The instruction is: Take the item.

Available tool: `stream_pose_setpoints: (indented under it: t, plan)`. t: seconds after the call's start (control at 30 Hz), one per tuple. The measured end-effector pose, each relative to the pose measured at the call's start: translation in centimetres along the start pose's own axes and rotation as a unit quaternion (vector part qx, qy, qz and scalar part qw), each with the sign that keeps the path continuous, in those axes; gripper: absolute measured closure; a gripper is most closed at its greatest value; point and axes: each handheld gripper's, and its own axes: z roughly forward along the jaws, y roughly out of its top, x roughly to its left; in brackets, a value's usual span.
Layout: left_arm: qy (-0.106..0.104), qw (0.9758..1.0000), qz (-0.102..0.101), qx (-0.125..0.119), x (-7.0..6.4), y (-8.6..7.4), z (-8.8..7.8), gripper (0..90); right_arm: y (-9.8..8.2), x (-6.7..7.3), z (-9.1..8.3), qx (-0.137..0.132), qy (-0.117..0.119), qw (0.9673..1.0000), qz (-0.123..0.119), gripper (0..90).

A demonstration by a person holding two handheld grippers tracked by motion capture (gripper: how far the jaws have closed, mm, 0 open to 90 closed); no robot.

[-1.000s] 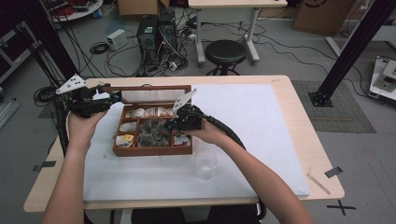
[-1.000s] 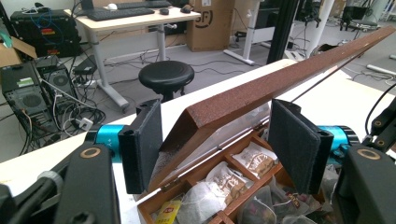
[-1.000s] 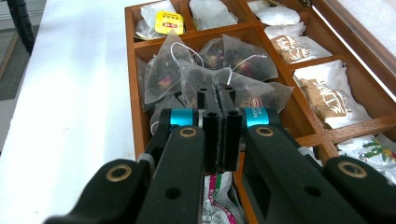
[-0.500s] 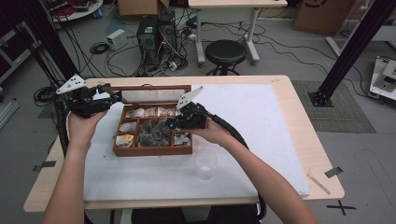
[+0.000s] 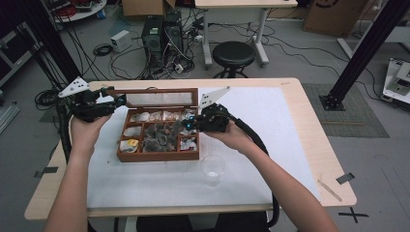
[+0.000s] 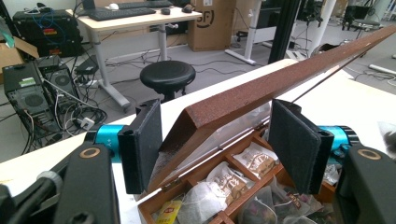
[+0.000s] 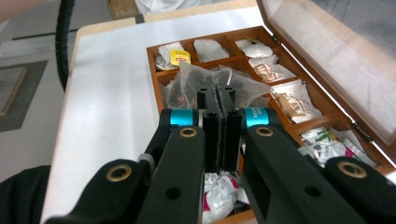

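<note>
The right gripper [image 5: 193, 123] had eased toward three o'clock, fingers pinched on a translucent teabag [image 7: 212, 81] over the brown wooden tea box [image 5: 157, 155] mid-bench, suggesting extraction, while the left gripper [image 6: 219, 144] straddled the lid [image 6: 261, 93], fingers wide.

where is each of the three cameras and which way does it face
High view: above the person's side, looking forward and down on the table; both forearms enter from below.
Left gripper view: rides the left hand-held gripper, facing the raised lid; its jaws straddle the lid.
Right gripper view: rides the right hand-held gripper, looking down into the tea box; its jaws meet.
All share the tea box.
</note>
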Motion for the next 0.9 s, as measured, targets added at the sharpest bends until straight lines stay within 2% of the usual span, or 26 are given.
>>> stream_pose_setpoints:
  t: [0.53,0.73,0.9]
  plan:
    - [0.001,1.0000,0.001,0.001,0.0,0.0,0.0,35.5,-2.2,1.1,-5.1,-0.023,-0.014,0.9995,0.017,90.0]
    - [0.001,1.0000,0.001,0.001,-0.1,0.0,0.0,35.4,-3.4,2.1,-7.0,-0.040,-0.017,0.9986,0.031,90.0]
    - [0.002,1.0000,0.000,0.002,-0.1,0.0,0.0,35.3,-4.5,3.2,-8.2,-0.044,-0.018,0.9984,0.032,90.0]
